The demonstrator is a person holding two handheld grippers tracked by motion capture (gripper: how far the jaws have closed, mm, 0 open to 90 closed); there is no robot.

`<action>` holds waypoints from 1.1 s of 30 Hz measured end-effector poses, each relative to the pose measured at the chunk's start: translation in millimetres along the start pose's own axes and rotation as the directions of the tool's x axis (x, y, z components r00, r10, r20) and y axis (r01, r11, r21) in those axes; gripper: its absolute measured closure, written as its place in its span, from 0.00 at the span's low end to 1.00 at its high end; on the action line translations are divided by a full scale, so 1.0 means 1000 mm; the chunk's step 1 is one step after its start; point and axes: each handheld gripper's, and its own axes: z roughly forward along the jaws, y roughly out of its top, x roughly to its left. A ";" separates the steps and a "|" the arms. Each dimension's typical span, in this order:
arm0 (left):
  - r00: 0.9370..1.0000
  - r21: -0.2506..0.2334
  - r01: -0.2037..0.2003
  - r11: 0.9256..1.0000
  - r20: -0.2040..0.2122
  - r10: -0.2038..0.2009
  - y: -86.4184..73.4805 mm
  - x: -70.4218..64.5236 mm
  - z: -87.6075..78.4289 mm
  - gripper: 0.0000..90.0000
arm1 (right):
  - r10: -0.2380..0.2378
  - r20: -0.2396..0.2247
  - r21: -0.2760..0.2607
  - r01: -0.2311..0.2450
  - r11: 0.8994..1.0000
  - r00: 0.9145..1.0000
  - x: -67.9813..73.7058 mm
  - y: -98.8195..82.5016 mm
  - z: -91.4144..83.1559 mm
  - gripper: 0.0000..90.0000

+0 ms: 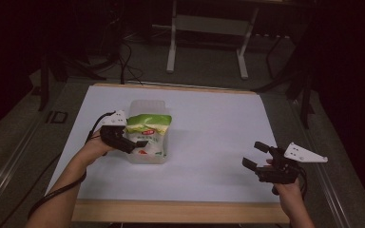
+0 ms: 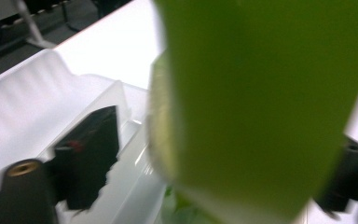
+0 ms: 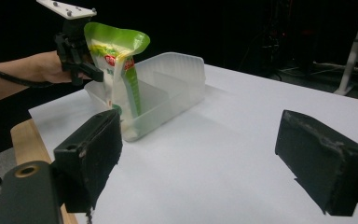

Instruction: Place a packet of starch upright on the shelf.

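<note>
Table (image 1: 209,180) under you is covered in white, with a wooden strip along the near edge. Your left gripper (image 1: 132,141) pinches the green and white bag (image 1: 147,127) near its upper part and holds it upright inside the clear plastic bin (image 1: 147,105), toward the bin's near end. From the right gripper view, the bag (image 3: 116,70) stands with its lower end down in the bin (image 3: 177,77), though you cannot tell whether that end rests on the bottom, since the cloudy wall blurs it. The left gripper (image 3: 81,60) shows there with its grey plate on top and your hand (image 3: 46,67) behind it.

In the left gripper view the bag (image 2: 261,102) is a green blur pressed close to the lens; its print cannot be read, and it hides most of the right-hand jaw. The other jaw lies against the bin wall (image 2: 51,102).

Your right gripper (image 1: 255,156) hangs near the table's right side, well apart from the bin, with its jaws spread wide and nothing between them. Its cable is cut off by your hand (image 1: 290,190).
</note>
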 end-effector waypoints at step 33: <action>0.980 -0.166 0.082 0.983 -0.165 -0.109 -0.035 -0.069 -0.054 0.00 | -0.003 -0.019 0.033 0.004 0.999 1.000 0.005 -0.006 0.009 0.16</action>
